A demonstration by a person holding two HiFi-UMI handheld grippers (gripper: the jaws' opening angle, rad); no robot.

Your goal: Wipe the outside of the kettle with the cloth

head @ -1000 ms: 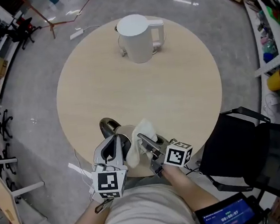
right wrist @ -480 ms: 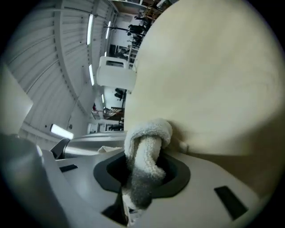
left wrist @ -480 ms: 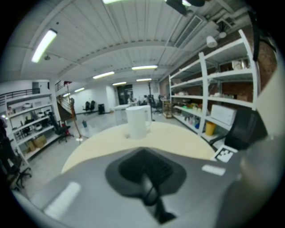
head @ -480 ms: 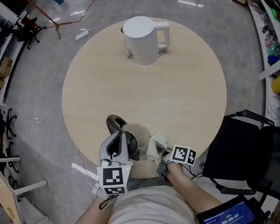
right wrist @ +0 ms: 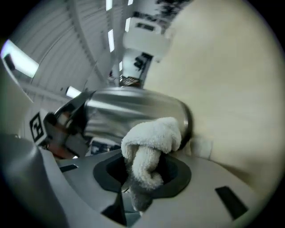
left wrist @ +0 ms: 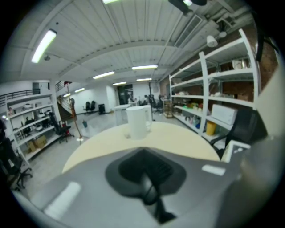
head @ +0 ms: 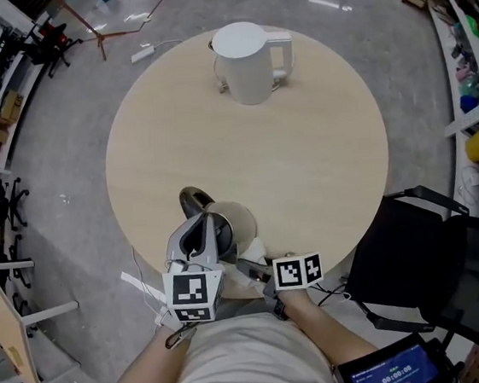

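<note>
Gripping a bunched white cloth, the right tongs are closed on it at the near edge of the round bench. The cloth lies against the shiny side of the steel kettle. Just left of it, the left tongs reach over the kettle's left side, closed together with nothing between them. Well apart, at the far edge of the bench, a white jug stands upright.
</note>
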